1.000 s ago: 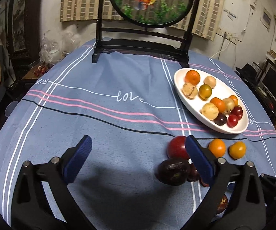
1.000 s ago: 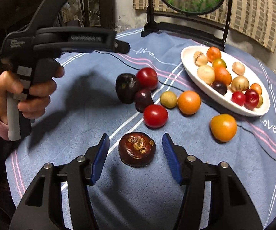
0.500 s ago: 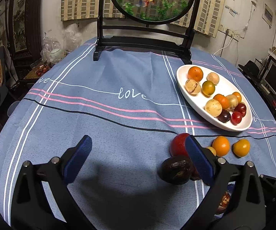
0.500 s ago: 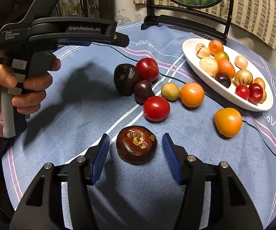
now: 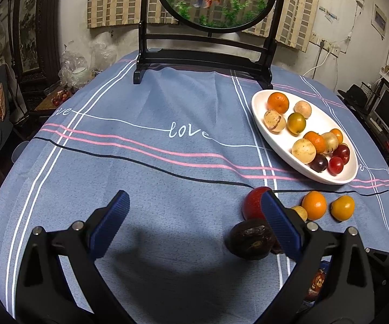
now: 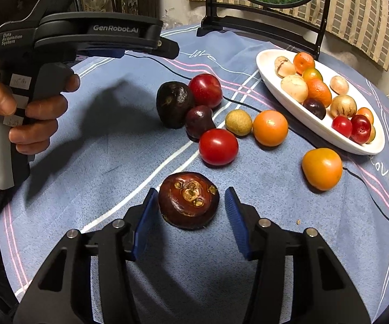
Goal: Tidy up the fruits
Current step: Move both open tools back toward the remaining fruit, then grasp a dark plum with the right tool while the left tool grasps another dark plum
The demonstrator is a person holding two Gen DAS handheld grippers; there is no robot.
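Right gripper (image 6: 191, 216) wide open, straddling brown fruit (image 6: 188, 200), not gripping. Left gripper (image 5: 194, 224) gaping, empty, above tablecloth (image 5: 140, 167).

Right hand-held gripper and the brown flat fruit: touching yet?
Apart. In the right wrist view, tablecloth shows between the brown flat fruit and the right hand-held gripper's right finger; the left looks close.

Plate (image 6: 289, 102) right on tablecloth (image 6: 113, 140), loose fruits (image 6: 218, 147) left of it
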